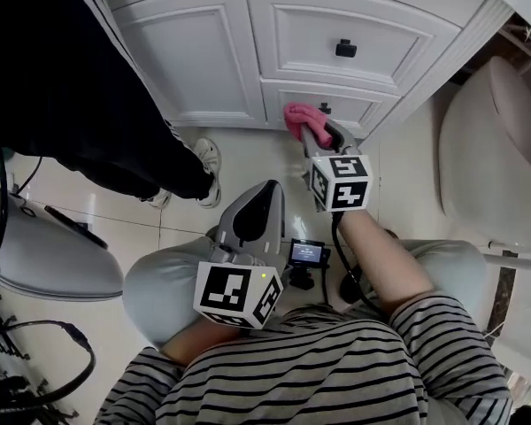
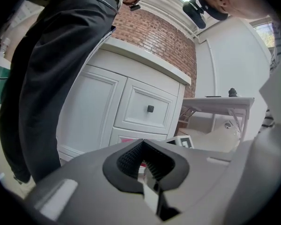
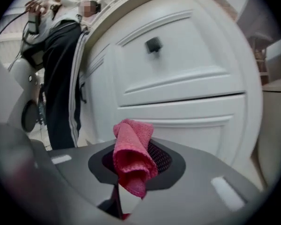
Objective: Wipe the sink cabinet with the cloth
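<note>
The white sink cabinet (image 1: 292, 42) fills the top of the head view, with two drawers and black knobs (image 1: 345, 49). My right gripper (image 1: 311, 136) is shut on a pink cloth (image 1: 299, 117), held up at the lower drawer front beside its small knob (image 1: 325, 108). In the right gripper view the bunched cloth (image 3: 131, 158) sticks up from the closed jaws before the lower drawer (image 3: 187, 121); whether it touches the drawer I cannot tell. My left gripper (image 1: 264, 193) rests over my lap, shut and holding nothing, its jaws (image 2: 147, 177) pointing toward the cabinet (image 2: 140, 109).
A person in black trousers (image 1: 88, 87) and white shoes (image 1: 209, 162) stands at the cabinet's left door. A toilet (image 1: 500, 149) is at the right, a white rounded fixture (image 1: 44, 255) at the left with cables (image 1: 35, 361) on the tiled floor.
</note>
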Demonstrator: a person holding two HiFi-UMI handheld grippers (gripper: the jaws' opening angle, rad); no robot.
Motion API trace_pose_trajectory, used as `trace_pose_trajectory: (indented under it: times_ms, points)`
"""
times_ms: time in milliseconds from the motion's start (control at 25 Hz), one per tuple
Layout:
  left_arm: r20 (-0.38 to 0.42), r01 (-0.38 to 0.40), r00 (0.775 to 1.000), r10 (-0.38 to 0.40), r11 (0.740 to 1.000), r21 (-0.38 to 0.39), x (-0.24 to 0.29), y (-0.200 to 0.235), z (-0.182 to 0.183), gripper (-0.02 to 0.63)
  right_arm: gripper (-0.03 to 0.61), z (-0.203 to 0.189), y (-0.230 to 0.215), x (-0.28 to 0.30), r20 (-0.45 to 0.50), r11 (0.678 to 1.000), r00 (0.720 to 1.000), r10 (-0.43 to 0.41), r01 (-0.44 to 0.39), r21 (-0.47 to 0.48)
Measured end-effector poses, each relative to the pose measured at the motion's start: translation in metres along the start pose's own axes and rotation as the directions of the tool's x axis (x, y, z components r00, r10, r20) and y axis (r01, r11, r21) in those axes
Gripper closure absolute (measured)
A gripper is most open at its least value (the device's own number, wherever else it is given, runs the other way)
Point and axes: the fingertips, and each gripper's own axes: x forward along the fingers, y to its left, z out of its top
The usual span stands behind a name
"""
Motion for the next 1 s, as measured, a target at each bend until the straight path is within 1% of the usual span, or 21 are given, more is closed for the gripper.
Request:
trace_pose_trajectory:
  times_ms: [40,80,120,160,280,440,560,640,720,800,920,1000]
  points:
    - [-0.003,-0.006,1.0,0.006,1.0,-0.006,-0.001,0.003,0.0,0.62,0.485,-0.008,0.021,0.018,-0.021,0.997,0.999,0.048,-0.049,-0.055]
    - [-0.004,-0.012,1.0,0.012,1.0,-0.011,-0.001,0.006,-0.001,0.62,0.485,-0.015,0.037,0.036,-0.044,0.991,0.996,0.078,-0.083,-0.107]
    - [-0.004,-0.017,1.0,0.017,1.0,-0.013,-0.002,0.008,0.0,0.62,0.485,-0.022,0.045,0.051,-0.069,0.984,0.993,0.091,-0.1,-0.146]
    - [-0.007,-0.023,1.0,0.022,1.0,-0.014,-0.003,0.01,0.0,0.62,0.485,-0.03,0.046,0.064,-0.095,0.981,0.992,0.085,-0.1,-0.166]
    - [-0.011,-0.034,0.999,0.034,0.999,-0.018,-0.003,0.016,0.001,0.62,0.485,-0.044,0.016,0.079,-0.147,0.989,0.989,0.022,-0.042,-0.139]
    - [-0.016,-0.028,0.999,0.028,0.999,-0.032,0.0,0.02,-0.001,0.62,0.486,-0.055,-0.023,0.056,-0.159,0.993,0.987,-0.021,0.002,-0.121]
    - [-0.021,-0.011,1.0,0.01,0.999,-0.031,0.006,0.015,-0.006,0.62,0.486,-0.067,-0.061,0.04,-0.189,0.99,0.979,-0.074,0.048,-0.136]
    - [-0.031,-0.006,1.0,0.005,1.0,-0.027,0.009,0.011,-0.006,0.62,0.486,-0.069,-0.089,0.028,-0.194,0.984,0.972,-0.129,0.101,-0.146]
    - [-0.035,-0.002,0.999,0.001,1.0,-0.021,0.011,0.009,-0.007,0.62,0.488,-0.069,-0.122,0.015,-0.186,0.978,0.963,-0.193,0.172,-0.121]
    - [-0.039,0.006,0.999,-0.006,1.0,-0.018,0.012,0.005,-0.009,0.62,0.485,-0.068,-0.147,0.001,-0.188,0.968,0.952,-0.239,0.218,-0.127]
    - [-0.037,0.011,0.999,-0.011,1.0,-0.005,0.012,0.001,-0.01,0.62,0.485,-0.068,-0.164,-0.02,-0.202,0.954,0.935,-0.292,0.27,-0.13]
    - [-0.027,0.014,1.0,-0.014,1.0,0.005,0.012,0.0,-0.009,0.62,0.488,-0.065,-0.177,-0.037,-0.212,0.935,0.911,-0.354,0.334,-0.121]
